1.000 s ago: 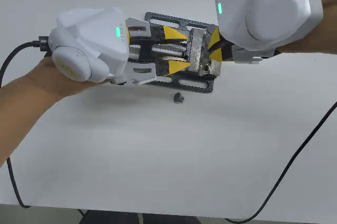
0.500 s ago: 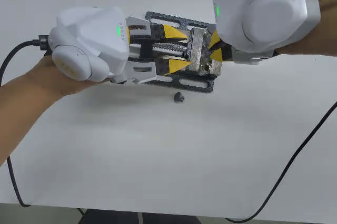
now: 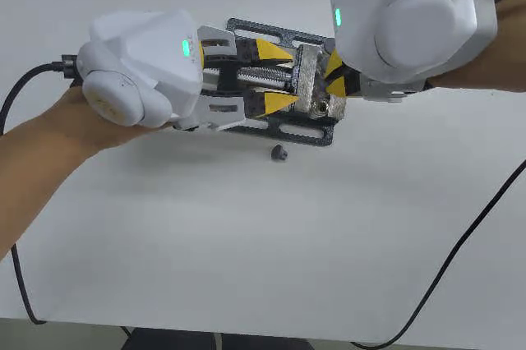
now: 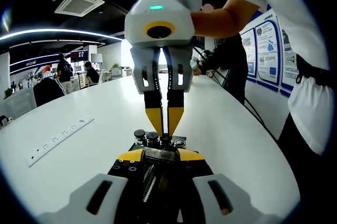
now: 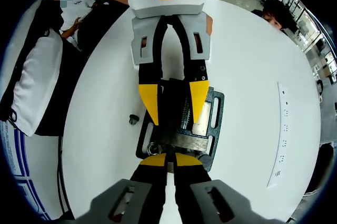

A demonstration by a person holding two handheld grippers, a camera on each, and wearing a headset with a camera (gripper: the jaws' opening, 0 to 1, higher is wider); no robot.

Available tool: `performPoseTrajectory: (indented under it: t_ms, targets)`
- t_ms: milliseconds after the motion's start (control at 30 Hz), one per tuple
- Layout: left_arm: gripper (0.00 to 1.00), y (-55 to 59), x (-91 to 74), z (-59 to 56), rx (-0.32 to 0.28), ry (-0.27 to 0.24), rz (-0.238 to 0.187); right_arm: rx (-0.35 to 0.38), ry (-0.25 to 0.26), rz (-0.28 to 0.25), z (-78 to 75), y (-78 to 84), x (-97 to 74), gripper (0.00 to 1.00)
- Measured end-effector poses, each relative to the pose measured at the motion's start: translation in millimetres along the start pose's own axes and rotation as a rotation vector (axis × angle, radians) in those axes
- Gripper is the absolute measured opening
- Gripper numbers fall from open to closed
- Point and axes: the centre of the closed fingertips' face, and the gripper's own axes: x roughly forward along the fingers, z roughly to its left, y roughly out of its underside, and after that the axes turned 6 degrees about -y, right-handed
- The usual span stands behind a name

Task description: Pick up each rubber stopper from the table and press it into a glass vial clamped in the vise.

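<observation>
A black vise with a silver jaw sits on the white table and clamps small glass vials. My right gripper comes in from the upper right. Its yellow tips are shut on a dark rubber stopper right over a vial at the jaw; the other vials stand beside it. My left gripper is open, its yellow tips straddling the vise screw and lying up against the jaw. A loose rubber stopper lies on the table just in front of the vise, also visible as the stopper beside the vise.
A black cable trails across the table's right side and another cable leaves the left gripper. A white power strip lies farther along the table. The table's front edge is close. People stand in the background.
My right gripper has edged slightly left over the vise jaw. The left gripper, the vise and the loose stopper have stayed put.
</observation>
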Motion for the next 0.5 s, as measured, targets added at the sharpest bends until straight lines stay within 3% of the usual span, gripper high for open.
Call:
performPoseTrajectory:
  t_ms: [500]
  targets:
    - [0.20,-1.7,1.9,-0.2,0.002,0.005,0.000,0.021,0.005,-0.003,-1.0,1.7,1.0,0.04]
